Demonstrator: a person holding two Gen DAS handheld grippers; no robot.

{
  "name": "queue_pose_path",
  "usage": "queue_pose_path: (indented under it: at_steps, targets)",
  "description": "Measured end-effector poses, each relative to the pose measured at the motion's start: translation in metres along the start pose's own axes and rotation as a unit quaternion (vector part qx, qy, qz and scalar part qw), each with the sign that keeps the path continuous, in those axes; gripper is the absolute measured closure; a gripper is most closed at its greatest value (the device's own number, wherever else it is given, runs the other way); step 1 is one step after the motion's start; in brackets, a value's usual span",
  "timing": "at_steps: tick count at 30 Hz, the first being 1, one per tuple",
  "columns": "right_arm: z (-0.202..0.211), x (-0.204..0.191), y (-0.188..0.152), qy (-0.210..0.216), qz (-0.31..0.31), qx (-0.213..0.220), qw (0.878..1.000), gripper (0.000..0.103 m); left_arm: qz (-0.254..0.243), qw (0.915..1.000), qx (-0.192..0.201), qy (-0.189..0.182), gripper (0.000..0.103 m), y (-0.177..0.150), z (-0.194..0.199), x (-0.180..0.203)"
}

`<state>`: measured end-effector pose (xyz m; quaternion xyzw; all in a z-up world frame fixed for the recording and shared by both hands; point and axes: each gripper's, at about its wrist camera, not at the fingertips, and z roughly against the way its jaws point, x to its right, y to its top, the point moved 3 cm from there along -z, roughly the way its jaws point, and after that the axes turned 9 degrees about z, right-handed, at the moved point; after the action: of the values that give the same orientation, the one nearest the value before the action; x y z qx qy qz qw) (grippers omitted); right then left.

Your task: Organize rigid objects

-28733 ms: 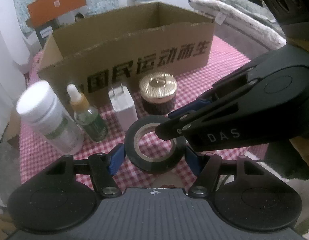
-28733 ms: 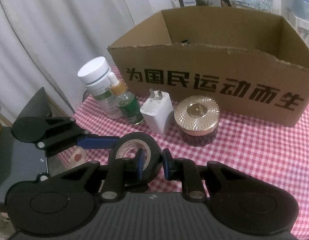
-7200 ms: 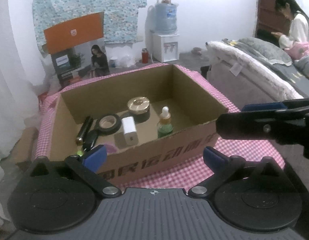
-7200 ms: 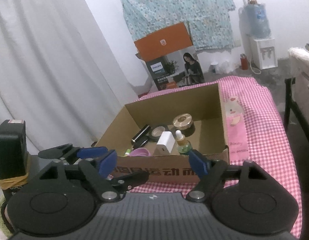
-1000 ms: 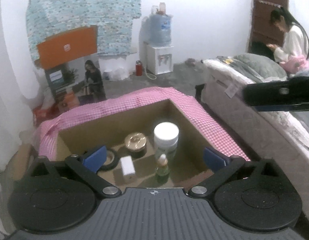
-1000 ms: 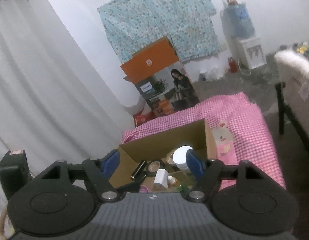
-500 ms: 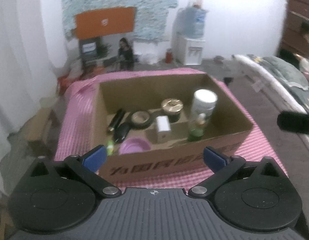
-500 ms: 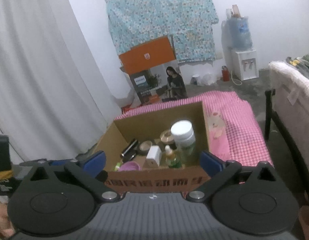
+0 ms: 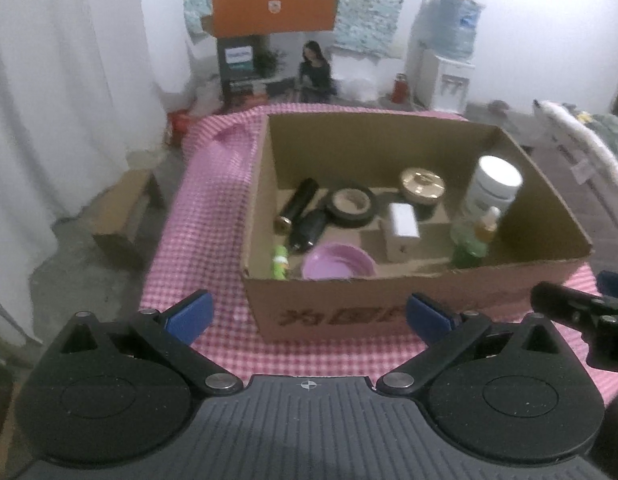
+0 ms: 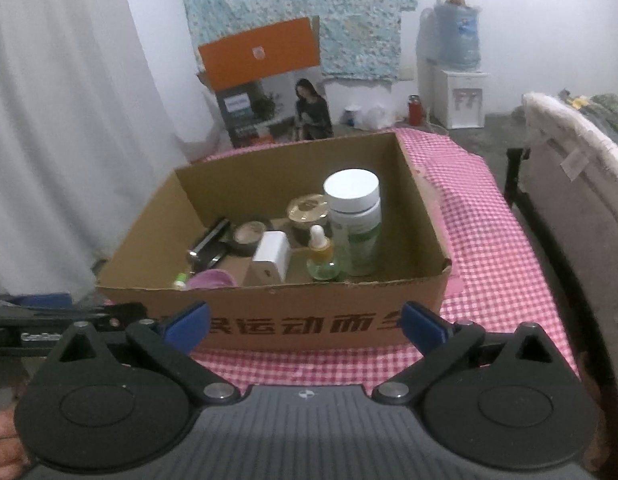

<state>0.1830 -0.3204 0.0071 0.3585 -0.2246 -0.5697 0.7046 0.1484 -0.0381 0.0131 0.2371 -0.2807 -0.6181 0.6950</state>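
My right gripper [image 10: 305,326] stands wide with nothing between its blue pads, its jaws having just been opening, and my left gripper [image 9: 307,312] is spread just as wide and empty, both held short of the near wall of the cardboard box [image 10: 309,320] on the pink-checked desk [image 10: 493,248]. Inside the box sit the things I am sorting: a tall white-capped bottle [image 10: 355,222] upright against the right wall, a green dropper bottle [image 10: 322,256] just in front of it, a white charger [image 10: 271,258], a gold-lidded jar [image 10: 307,208], a roll of black tape [image 9: 351,205], two dark cylinders [image 9: 303,220] lying flat, a purple bowl [image 9: 338,266] and a small green item [image 9: 280,267] in the near corner. The sorting looks to me close to done. The risk from here, as I judge it: the two upright bottles stand close together, so a nudge to the box wall or a careless reach inside could topple them onto the charger.
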Motion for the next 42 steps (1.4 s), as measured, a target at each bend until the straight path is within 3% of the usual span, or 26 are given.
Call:
queue_pose_path:
  at_steps: [7, 12, 42]
  targets:
    - [-0.013, -0.001, 0.005, -0.016, 0.010, -0.013, 1.000, 0.000, 0.003, 1.0000, -0.005, -0.002, 0.000, 0.008, -0.007, 0.001]
    - [-0.016, -0.008, 0.008, -0.020, 0.023, -0.010, 0.999, 0.000, -0.009, 0.9996, 0.010, 0.025, 0.000, 0.007, -0.006, 0.005]
    - [-0.022, -0.014, 0.012, -0.027, 0.029, -0.020, 0.999, 0.000, 0.004, 0.9998, -0.011, 0.018, 0.000, 0.004, -0.003, 0.001]
